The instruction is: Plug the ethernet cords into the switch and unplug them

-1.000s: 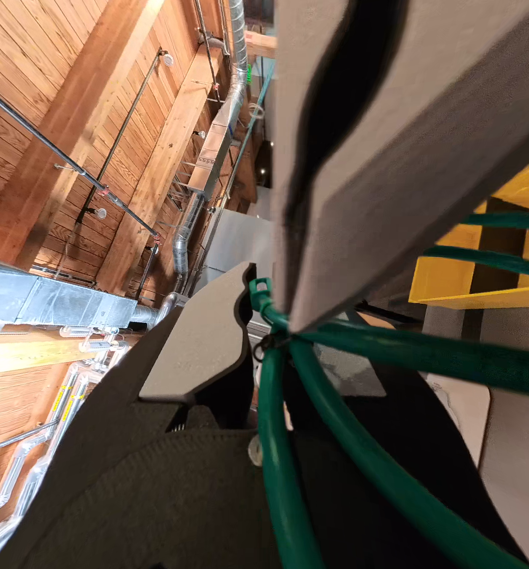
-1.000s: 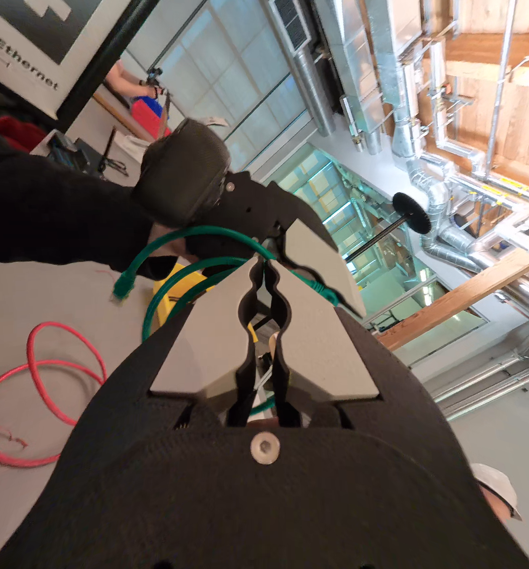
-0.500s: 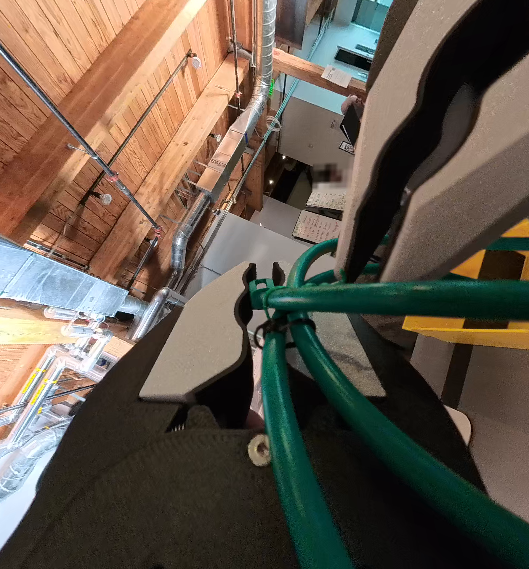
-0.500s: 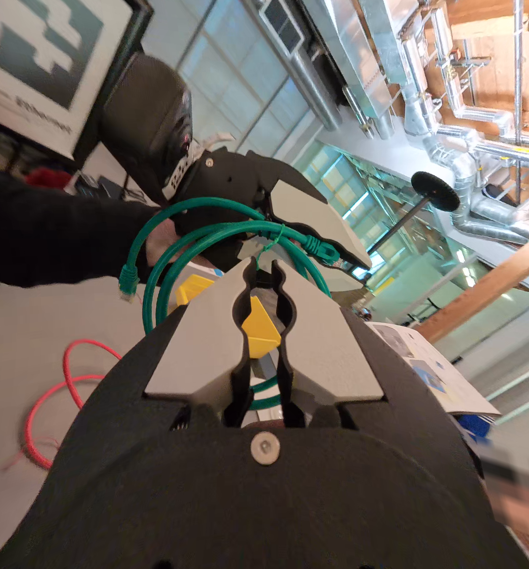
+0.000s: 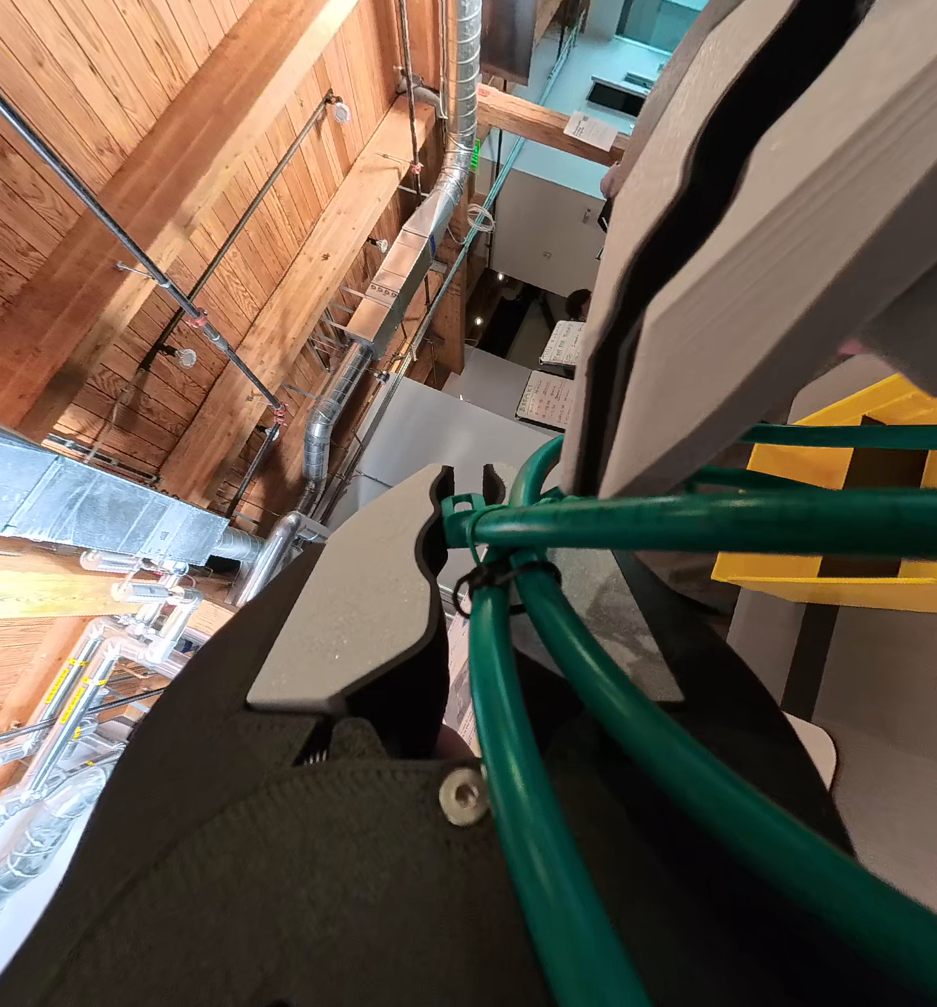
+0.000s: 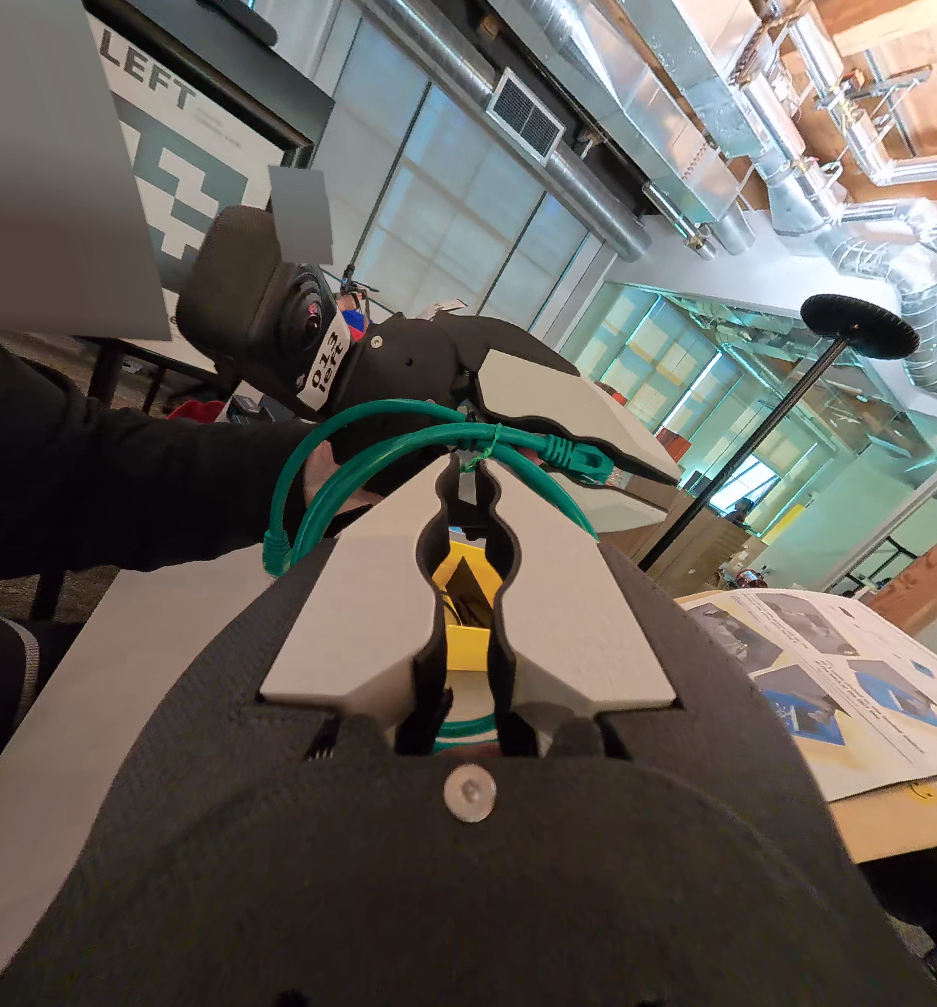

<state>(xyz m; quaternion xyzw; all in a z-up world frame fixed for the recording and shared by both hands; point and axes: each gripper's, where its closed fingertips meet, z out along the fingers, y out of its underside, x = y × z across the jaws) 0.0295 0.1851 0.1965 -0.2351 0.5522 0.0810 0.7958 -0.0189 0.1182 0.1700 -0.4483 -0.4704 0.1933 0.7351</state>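
Presently: green ethernet cord [image 6: 379,468], coiled and tied; left gripper [image 6: 668,479] pinching its bundle, right gripper [image 6: 463,463] nipping the tie.

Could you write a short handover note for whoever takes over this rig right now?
Left gripper: shut on the coiled green ethernet cord, held up off the table.
Right gripper: closed, tips at the cord's green twist tie; whether it grips the tie is unclear.
Both plugs hang free; a yellow bin sits behind. The switch is not in view.
Done: cord picked up.
Left: untie the coil, plug in, unplug.
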